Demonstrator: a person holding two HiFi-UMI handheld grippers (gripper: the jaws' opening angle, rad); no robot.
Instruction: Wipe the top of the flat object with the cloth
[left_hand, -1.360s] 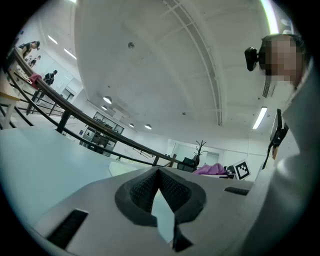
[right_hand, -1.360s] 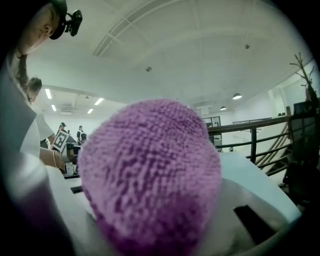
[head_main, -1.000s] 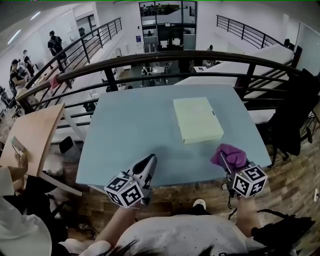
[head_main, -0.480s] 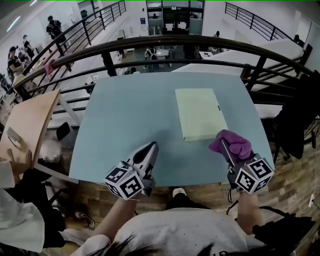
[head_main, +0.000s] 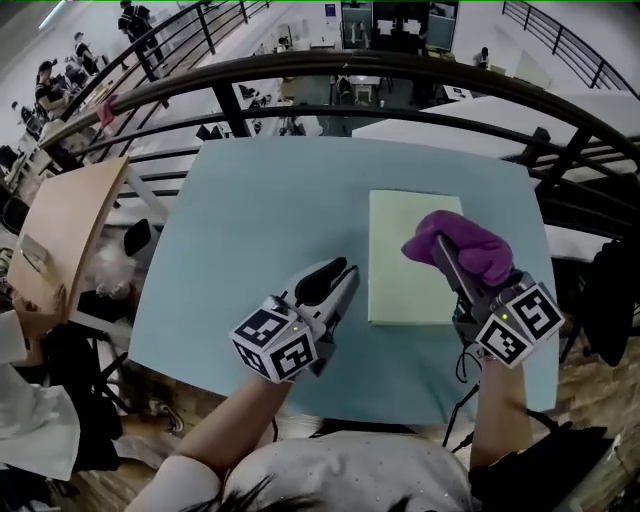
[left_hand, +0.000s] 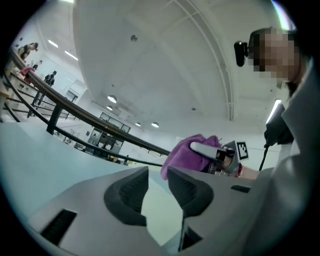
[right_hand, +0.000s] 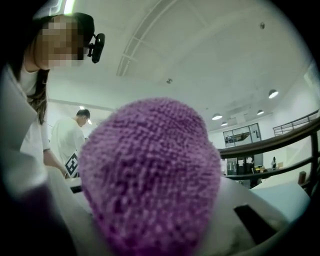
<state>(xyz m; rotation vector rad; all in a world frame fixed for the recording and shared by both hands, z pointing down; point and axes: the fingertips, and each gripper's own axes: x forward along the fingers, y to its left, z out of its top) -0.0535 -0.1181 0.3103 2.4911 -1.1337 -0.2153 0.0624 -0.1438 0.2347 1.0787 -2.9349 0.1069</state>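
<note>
Setting: A pale blue table (head_main: 260, 220) stands against a dark curved railing (head_main: 300, 70). An open hall lies below, where people sit and stand, and a wooden table (head_main: 60, 230) is off to my left.

Flat object: A pale yellow-green pad (head_main: 405, 285) lies flat on the right half of the blue table, its long side running away from me.

Cloth: A bunched purple cloth (head_main: 465, 245) sits over the far right part of the pad, seen from my head camera. I cannot tell whether it presses on the surface.

My right gripper (head_main: 440, 248): Clamped on the purple cloth, which wraps its tips and fills nearly the whole of the right gripper view (right_hand: 150, 175). Its marker cube (head_main: 520, 325) hangs over the table's near right area.

My left gripper (head_main: 340, 272): Held over the bare table just beside the pad's left edge, with its tips aimed toward the pad. Its jaws have just been opening and now stand a narrow gap apart (left_hand: 157, 187). Only a pale surface shows through that gap, and nothing is gripped.

Across the jaws: From the left gripper view, the purple cloth (left_hand: 187, 152) rises just beyond the jaw tips, with the right gripper behind it.
</note>
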